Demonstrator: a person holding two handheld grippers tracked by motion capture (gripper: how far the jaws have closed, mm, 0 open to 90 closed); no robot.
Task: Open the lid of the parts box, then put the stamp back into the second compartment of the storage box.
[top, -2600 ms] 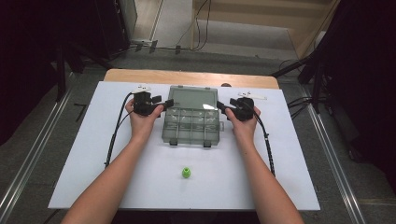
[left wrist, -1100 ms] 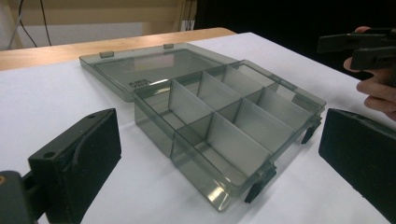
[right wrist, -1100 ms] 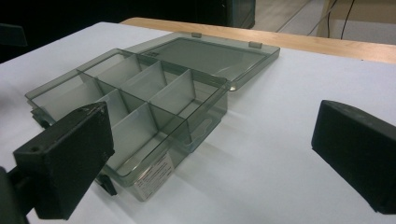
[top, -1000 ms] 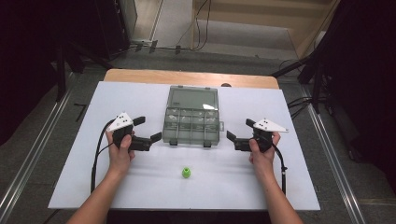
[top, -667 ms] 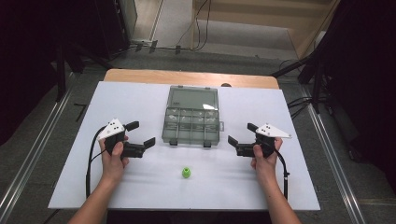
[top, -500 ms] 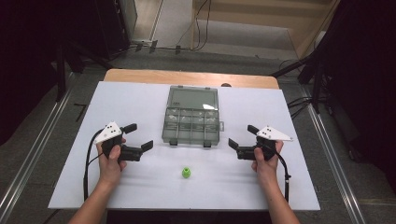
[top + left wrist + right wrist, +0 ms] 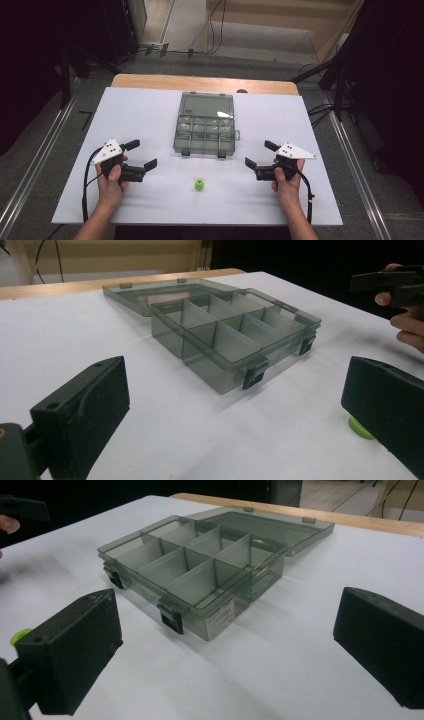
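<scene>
Organiser box (image 7: pixel 204 129) lies open mid-surface (image 7: pixel 140 110), compartments empty. Green piece (image 7: pixel 199 185) sits just in front of it. Left tongs (image 7: pixel 141 158) and right tongs (image 7: pixel 256 156) flank it, jaws apart, holding nothing. Likely step: approach; next, grasp the piece.

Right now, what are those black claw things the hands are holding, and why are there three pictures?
A person holds two squeeze tools called grippers: the left gripper and the right gripper. Both are open and hold nothing. One picture comes from a camera above the white table. The other two come from small cameras riding on each gripper, looking past its black jaws. On the table sit a grey see-through box with its lid open and dividers inside, and a little green piece in front of it.
</scene>
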